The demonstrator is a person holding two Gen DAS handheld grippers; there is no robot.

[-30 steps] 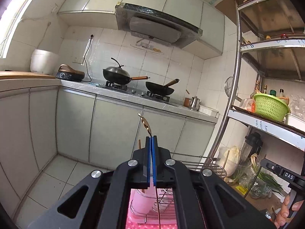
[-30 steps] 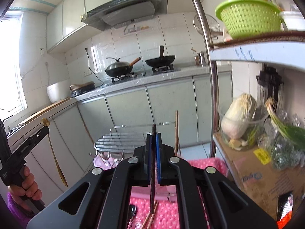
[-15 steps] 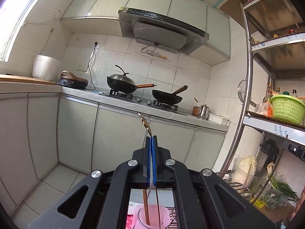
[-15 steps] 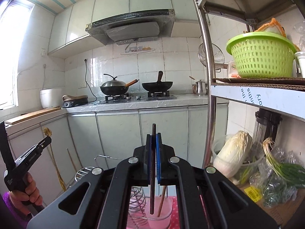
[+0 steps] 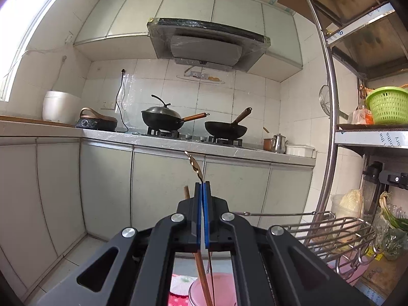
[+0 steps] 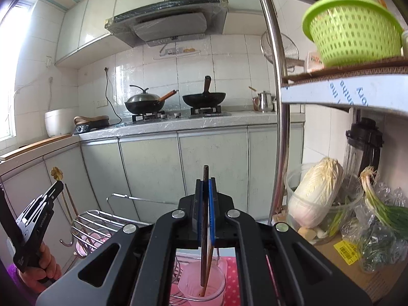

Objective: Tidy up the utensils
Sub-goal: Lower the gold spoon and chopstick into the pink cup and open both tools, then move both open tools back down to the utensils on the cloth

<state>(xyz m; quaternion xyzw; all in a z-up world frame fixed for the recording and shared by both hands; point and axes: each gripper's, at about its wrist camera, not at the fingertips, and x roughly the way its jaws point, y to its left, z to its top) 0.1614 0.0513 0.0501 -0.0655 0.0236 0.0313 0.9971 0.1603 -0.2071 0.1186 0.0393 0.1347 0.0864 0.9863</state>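
two hand-held grippers hang over a pink cup (image 6: 201,287) on a pink dotted cloth in a small kitchen. the right gripper (image 6: 205,199) is clamped tight on a dark chopstick (image 6: 205,176) held upright, its lower end already down inside the cup beside another stick. the left gripper (image 5: 202,199) is pinched shut on a thin gold-coloured utensil (image 5: 193,164) with an ornate handle end; its lower end hangs at the cup's rim, though the gripper body hides whether it is inside. a wire dish rack (image 5: 331,229) stands just beside the cup.

the step in hand looks like dropping both utensils into the cup. next, each needs lowering straight down until it rests in the cup, then the jaws should part so it falls in without tipping the cup.

compared with a second ago, both grippers have come lower and nearer the cup: the rack then lay under the right gripper, and the chopstick's tip hung above the cloth.
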